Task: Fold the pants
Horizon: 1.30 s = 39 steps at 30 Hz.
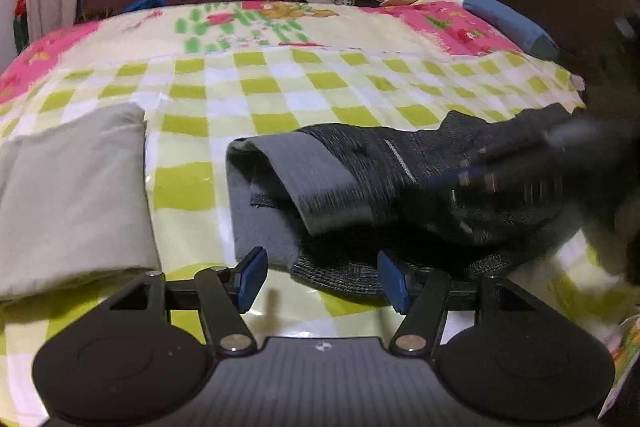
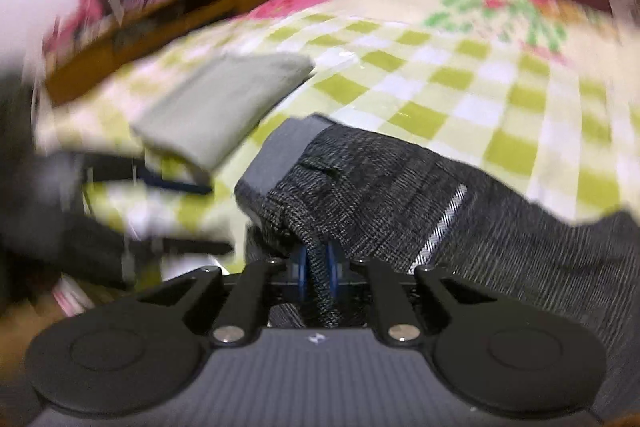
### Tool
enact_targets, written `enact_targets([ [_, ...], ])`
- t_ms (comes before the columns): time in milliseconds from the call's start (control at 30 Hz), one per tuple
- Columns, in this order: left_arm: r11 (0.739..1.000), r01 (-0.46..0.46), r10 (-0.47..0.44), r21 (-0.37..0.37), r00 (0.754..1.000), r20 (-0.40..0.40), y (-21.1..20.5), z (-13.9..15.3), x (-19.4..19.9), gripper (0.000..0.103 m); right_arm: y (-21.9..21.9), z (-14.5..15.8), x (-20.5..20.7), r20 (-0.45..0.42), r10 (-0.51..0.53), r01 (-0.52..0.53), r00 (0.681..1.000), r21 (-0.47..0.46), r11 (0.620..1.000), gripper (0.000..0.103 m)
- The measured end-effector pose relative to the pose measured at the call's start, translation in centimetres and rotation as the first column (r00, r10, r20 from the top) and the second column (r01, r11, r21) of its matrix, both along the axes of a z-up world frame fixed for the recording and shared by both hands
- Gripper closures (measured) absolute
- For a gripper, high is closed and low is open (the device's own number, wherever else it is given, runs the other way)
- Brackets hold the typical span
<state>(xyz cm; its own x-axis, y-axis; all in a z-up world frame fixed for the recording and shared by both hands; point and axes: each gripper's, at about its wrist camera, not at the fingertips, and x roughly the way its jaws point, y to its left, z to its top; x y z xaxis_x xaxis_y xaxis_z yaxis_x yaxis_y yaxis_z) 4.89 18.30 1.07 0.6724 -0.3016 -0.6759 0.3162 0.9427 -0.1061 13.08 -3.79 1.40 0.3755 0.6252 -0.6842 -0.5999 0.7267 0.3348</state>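
Dark grey heathered knit pants are spread on the green-checked bedcover; a fold of them is pinched in the clenched right gripper; the left gripper is held released, nothing grasped.

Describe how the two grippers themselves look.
Both match. The left gripper and right gripper have black linkage arms with silver rivets, blue pads on the fingers, two round black discs, and a ribbed grey body bearing a small white mark.

I see a bed under a green-checked sheet; dark grey pants lie near right, a folded pale cloth near left, a blue pillow far right.
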Motion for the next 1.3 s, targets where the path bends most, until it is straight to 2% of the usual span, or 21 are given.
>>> enact_targets([
  [33,0.999,-0.009,0.008,0.040,1.000,0.027,-0.6,0.0,0.0,0.030,-0.6,0.2,0.7,-0.050,-0.026,0.029,0.998,0.050,0.998,0.092],
  [100,0.993,-0.019,0.008,0.116,0.996,0.090,-1.8,0.1,0.4,0.030,-1.4,0.9,1.4,-0.092,-0.051,0.061,0.994,0.106,0.992,0.092],
  [167,0.982,-0.025,-0.003,0.186,0.989,0.148,-3.0,0.4,1.0,0.030,-1.3,1.6,1.6,-0.073,-0.047,0.054,0.996,0.102,0.993,0.092],
  [267,0.948,-0.020,-0.062,0.317,0.967,0.248,-4.9,0.6,1.7,0.030,-1.3,2.2,1.6,-0.072,-0.034,0.041,0.997,0.098,0.994,0.092],
  [367,0.920,0.004,-0.118,0.392,0.956,0.268,-6.2,0.6,2.6,0.030,-1.1,2.2,1.8,-0.075,-0.035,0.042,0.997,0.088,0.995,0.092],
  [400,0.911,-0.005,-0.117,0.412,0.955,0.272,-6.2,0.5,3.1,0.033,-1.0,2.2,1.9,-0.082,-0.037,0.044,0.996,0.091,0.995,0.092],
  [433,0.907,-0.019,-0.110,0.421,0.953,0.281,-6.0,0.7,3.4,0.044,-0.8,2.3,2.0,-0.083,-0.035,0.043,0.996,0.093,0.995,0.091],
  [467,0.911,-0.042,-0.089,0.410,0.951,0.296,-5.3,1.2,3.8,0.054,-0.5,2.5,2.0,-0.079,-0.031,0.038,0.996,0.093,0.995,0.091],
  [533,0.934,-0.079,-0.036,0.347,0.949,0.313,-3.7,2.5,4.0,0.066,0.3,3.1,1.5,-0.065,-0.008,0.015,0.998,0.099,0.995,0.091],
  [600,0.949,-0.123,0.022,0.289,0.943,0.331,-2.0,3.6,3.7,0.068,1.3,3.4,1.0,-0.063,0.019,-0.012,0.998,0.109,0.994,0.097],
  [667,0.947,-0.153,0.054,0.284,0.943,0.327,-0.9,3.1,3.2,0.068,2.9,2.7,0.6,-0.083,0.071,-0.060,0.994,0.128,0.990,0.102],
  [733,0.941,-0.168,0.081,0.293,0.955,0.286,-0.3,1.6,3.0,0.068,4.6,1.3,0.1,-0.096,0.084,-0.073,0.992,0.115,0.991,0.102],
  [767,0.940,-0.172,0.093,0.296,0.960,0.263,-0.1,0.9,2.8,0.068,5.4,0.7,-0.3,-0.076,0.084,-0.077,0.994,0.091,0.993,0.102],
  [867,0.949,-0.184,0.133,0.257,0.970,0.201,0.9,-0.7,1.2,0.066,6.1,-0.1,-2.4,0.071,0.102,-0.100,0.992,-0.031,0.995,0.096],
  [967,0.952,-0.207,0.169,0.225,0.970,0.175,1.8,-1.3,-0.2,0.060,6.0,0.0,-4.8,0.237,0.183,-0.148,0.954,-0.160,0.976,0.094],
  [1033,0.952,-0.225,0.194,0.206,0.968,0.157,2.3,-1.6,-0.6,0.059,6.3,0.0,-5.9,0.304,0.242,-0.180,0.921,-0.219,0.959,0.083],
  [1100,0.954,-0.235,0.210,0.185,0.967,0.141,2.8,-1.7,-1.1,0.059,7.2,-0.5,-6.9,0.345,0.318,-0.225,0.883,-0.283,0.932,0.065],
  [1200,0.958,-0.227,0.203,0.177,0.969,0.140,2.9,-1.5,-1.4,0.057,9.2,-2.0,-8.4,0.399,0.407,-0.249,0.821,-0.392,0.886,0.062],
  [1300,0.962,-0.219,0.196,0.163,0.969,0.147,3.1,-1.3,-1.6,0.055,10.4,-3.2,-8.4,0.437,0.418,-0.209,0.796,-0.451,0.868,0.061],
])
